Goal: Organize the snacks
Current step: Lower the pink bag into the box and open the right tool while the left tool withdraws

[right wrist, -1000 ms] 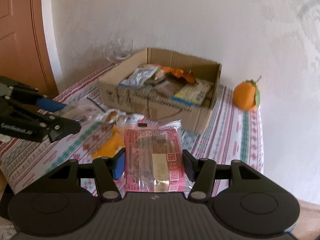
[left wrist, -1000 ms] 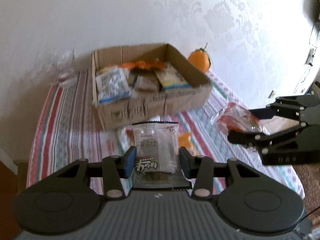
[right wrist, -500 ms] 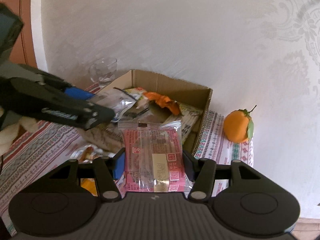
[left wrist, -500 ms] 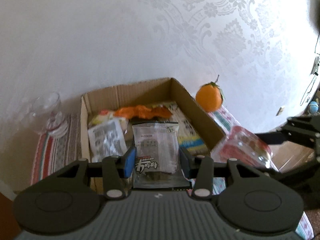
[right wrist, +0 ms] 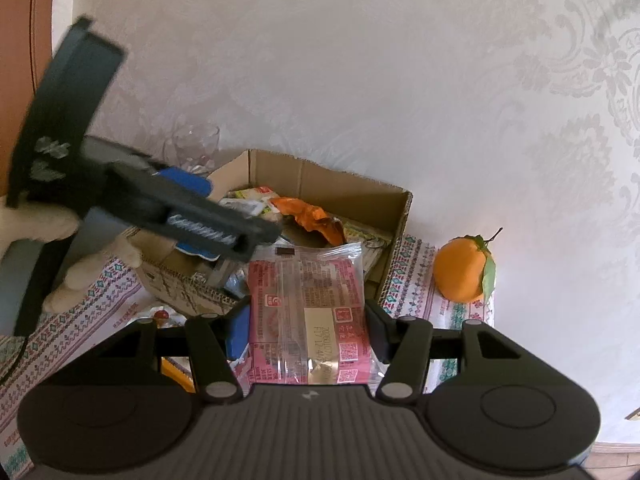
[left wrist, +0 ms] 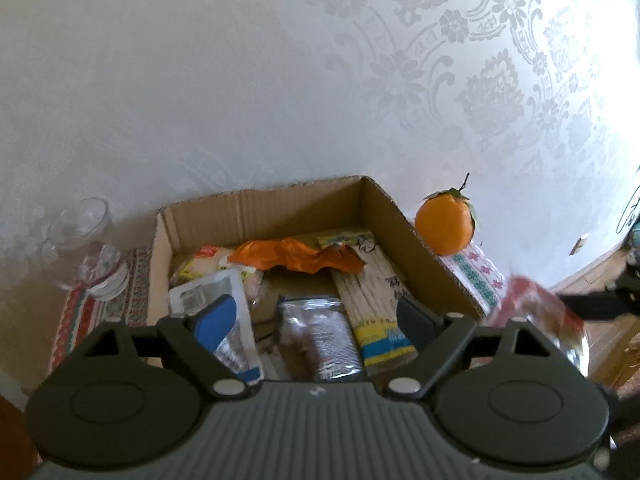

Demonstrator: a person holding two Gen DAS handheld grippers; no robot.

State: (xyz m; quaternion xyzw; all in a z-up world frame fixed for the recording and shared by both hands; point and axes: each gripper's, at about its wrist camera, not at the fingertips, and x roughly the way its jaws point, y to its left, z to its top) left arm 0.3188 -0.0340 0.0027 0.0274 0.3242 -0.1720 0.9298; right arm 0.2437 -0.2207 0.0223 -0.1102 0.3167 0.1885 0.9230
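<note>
The open cardboard box [left wrist: 404, 224] holds several snack packets, among them an orange wrapper [left wrist: 296, 258] and a yellow-and-blue pack [left wrist: 376, 304]. My left gripper [left wrist: 316, 312] hangs over the box with its jaws opening. A clear packet of dark snack [left wrist: 316, 340] lies blurred below them, free of both pads. My right gripper [right wrist: 306, 320] is shut on a red-and-clear snack packet [right wrist: 308, 308], just short of the box's [right wrist: 352, 192] near right corner. In the right wrist view the left gripper [right wrist: 236, 246] reaches over the box, held by a gloved hand [right wrist: 60, 280].
An orange fruit with a leaf [left wrist: 444, 224] stands on the patterned tablecloth [right wrist: 408, 276] right of the box. A clear glass [left wrist: 80, 224] stands to the box's left, by the wall. Loose wrappers [right wrist: 160, 314] lie on the cloth in front of the box.
My left gripper moved forward over the box and opened, and the clear packet it held dropped into the box. My right gripper came closer to the box, still gripping the red packet.
</note>
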